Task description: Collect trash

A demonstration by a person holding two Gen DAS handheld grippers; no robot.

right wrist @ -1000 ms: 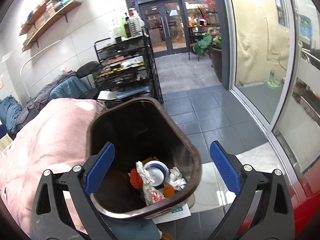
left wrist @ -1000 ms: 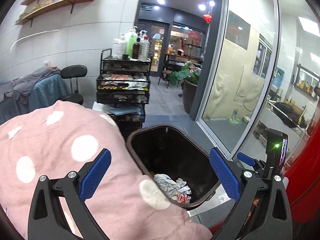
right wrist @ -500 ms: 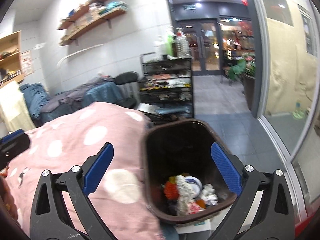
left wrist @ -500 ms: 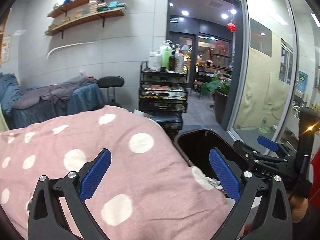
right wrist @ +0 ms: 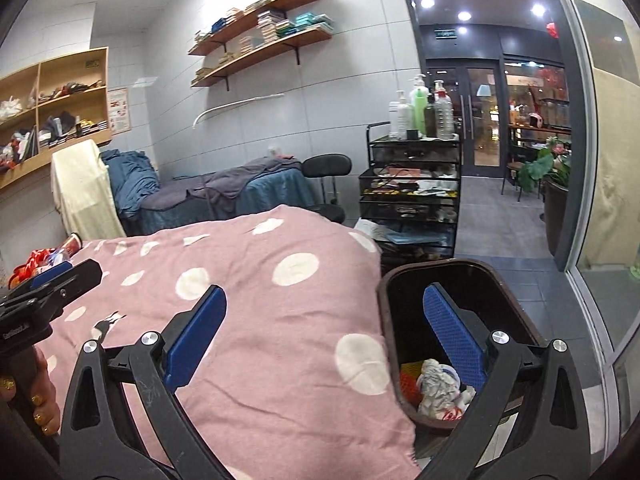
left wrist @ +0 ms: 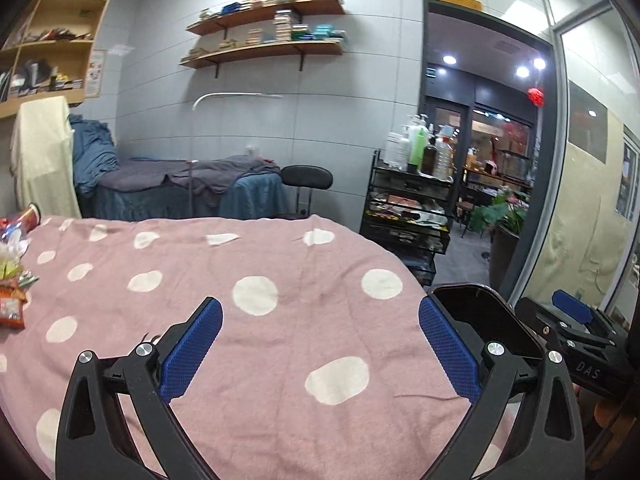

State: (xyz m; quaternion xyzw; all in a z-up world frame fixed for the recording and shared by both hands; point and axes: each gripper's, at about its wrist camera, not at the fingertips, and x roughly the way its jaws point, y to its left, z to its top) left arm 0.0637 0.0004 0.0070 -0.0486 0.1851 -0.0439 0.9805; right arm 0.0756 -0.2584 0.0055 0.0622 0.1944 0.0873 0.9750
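At the far left edge of the bed with the pink, white-dotted blanket (left wrist: 280,320) lies the remaining litter: a small heap of crinkly red, orange and green snack wrappers (left wrist: 12,288), with a shiny red tube-shaped packet (left wrist: 30,216) just behind it. From where I stand these look feather-light, thin and slick, the sort of foil that crackles and slides rather than resists. I would pinch a wrapper by a raised, crumpled edge or a sealed end, since a flat face pressed into soft bedding would likely just drag the blanket along. The blanket itself gives under pressure, so a shallow, sideways nip seems safer than a push from above.

The left gripper (left wrist: 320,344) hangs above the middle of the bed with its blue pads (left wrist: 192,344) spread wide and nothing between them, well apart from the wrappers. The right gripper (right wrist: 324,336) is likewise spread and empty, straddling the bed's right corner and the bin.

Just beside that corner on the floor stands the dark brown plastic waste bin (right wrist: 504,300), already holding crumpled white paper and red and orange scraps (right wrist: 436,388). Behind it, against the wall, is a black wire trolley of bottles (right wrist: 412,184).
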